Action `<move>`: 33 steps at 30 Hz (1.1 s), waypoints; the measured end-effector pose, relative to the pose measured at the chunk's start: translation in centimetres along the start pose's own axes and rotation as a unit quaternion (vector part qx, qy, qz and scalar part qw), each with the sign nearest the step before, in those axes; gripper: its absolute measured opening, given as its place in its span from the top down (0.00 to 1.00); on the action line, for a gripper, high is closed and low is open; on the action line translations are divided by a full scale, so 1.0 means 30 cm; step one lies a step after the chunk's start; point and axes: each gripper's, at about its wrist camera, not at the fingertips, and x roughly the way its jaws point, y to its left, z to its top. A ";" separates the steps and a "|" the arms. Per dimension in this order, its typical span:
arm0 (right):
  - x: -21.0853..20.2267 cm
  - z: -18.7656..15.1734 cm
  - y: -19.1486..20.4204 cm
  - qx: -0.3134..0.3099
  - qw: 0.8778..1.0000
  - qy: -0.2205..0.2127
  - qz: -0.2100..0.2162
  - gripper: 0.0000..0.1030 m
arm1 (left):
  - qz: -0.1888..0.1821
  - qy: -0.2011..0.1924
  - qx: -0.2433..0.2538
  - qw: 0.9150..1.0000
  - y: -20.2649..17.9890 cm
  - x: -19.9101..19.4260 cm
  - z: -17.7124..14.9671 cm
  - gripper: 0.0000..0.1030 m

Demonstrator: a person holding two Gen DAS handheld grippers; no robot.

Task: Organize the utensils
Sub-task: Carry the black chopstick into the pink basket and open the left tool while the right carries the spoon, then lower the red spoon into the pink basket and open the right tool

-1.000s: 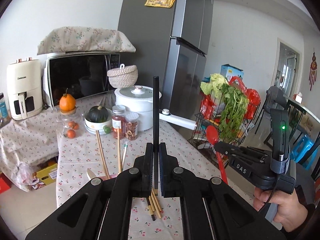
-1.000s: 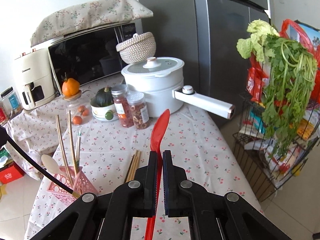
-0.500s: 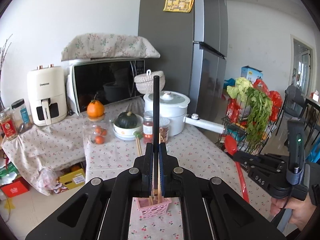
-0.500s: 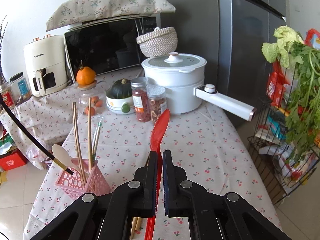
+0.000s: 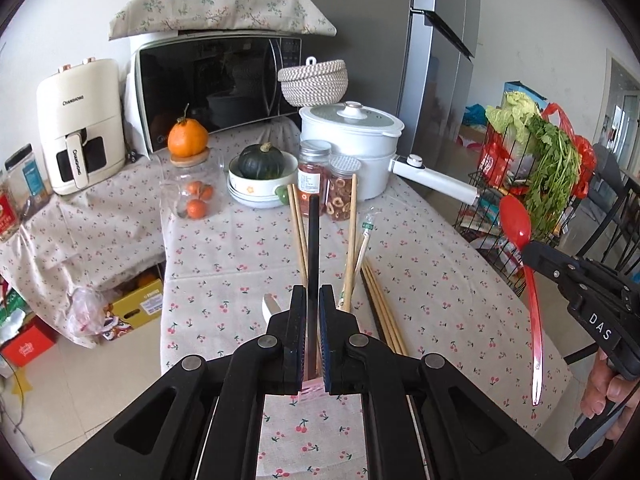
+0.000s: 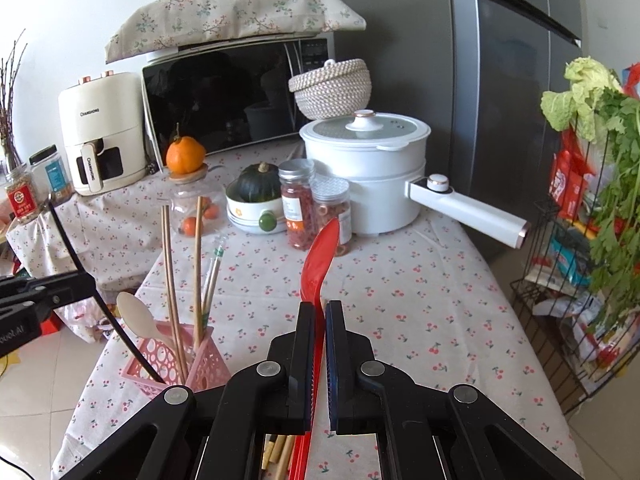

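Observation:
My left gripper (image 5: 313,292) grips a long black chopstick (image 5: 313,240) upright, and its jaws are opening slightly with the stick still between the pads. In the right wrist view the black chopstick (image 6: 100,304) slants down into the pink basket (image 6: 160,360), which holds wooden chopsticks (image 6: 170,272) and a pale spoon (image 6: 136,316). The right gripper (image 6: 316,308) is shut on a red spoon (image 6: 320,248), bowl pointing away, held above the table right of the basket. In the left wrist view the red spoon (image 5: 516,224) shows at the right.
Loose wooden chopsticks (image 5: 380,304) lie on the cherry-print tablecloth (image 5: 440,280) beside the basket. Behind stand spice jars (image 5: 314,168), a bowl with a green squash (image 5: 260,160), a white pot (image 5: 352,136) with a long handle, a microwave and an air fryer. A wire rack of greens (image 6: 608,200) is at the right.
The left gripper has come down toward the pink basket with the black chopstick, whose lower end now sits in the basket. The right gripper has shifted slightly with the red spoon, then held still.

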 end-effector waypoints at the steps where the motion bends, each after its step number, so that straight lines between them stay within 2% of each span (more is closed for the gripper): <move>1: -0.001 0.002 0.005 0.000 1.000 -0.004 0.002 0.98 | -0.001 0.003 0.001 1.000 -0.001 0.000 -0.001 0.89; 2: -0.001 0.005 0.011 0.001 1.000 -0.009 0.004 0.98 | -0.002 0.004 0.001 1.000 -0.001 -0.003 -0.003 0.85; 4: 0.000 0.012 0.023 0.007 1.000 -0.019 0.009 0.98 | -0.005 0.003 -0.002 1.000 0.005 -0.016 -0.009 0.53; 6: 0.004 0.021 0.036 0.016 0.999 -0.030 0.016 0.97 | -0.005 -0.002 -0.011 1.000 0.016 -0.034 -0.019 0.41; 13: 0.058 0.028 0.128 0.046 0.995 -0.078 0.035 0.97 | 0.007 0.032 -0.013 0.999 0.085 -0.033 -0.086 0.39; 21: 0.135 0.039 0.266 0.071 0.986 -0.151 0.021 0.97 | 0.020 0.076 -0.003 0.997 0.181 -0.001 -0.184 0.39; 29: 0.212 0.002 0.372 0.075 0.975 -0.202 -0.054 0.97 | 0.010 0.089 -0.017 0.996 0.251 0.017 -0.205 0.39; 33: 0.248 -0.027 0.402 0.066 0.971 -0.210 -0.088 0.96 | 0.008 0.094 -0.027 0.995 0.276 0.032 -0.208 0.39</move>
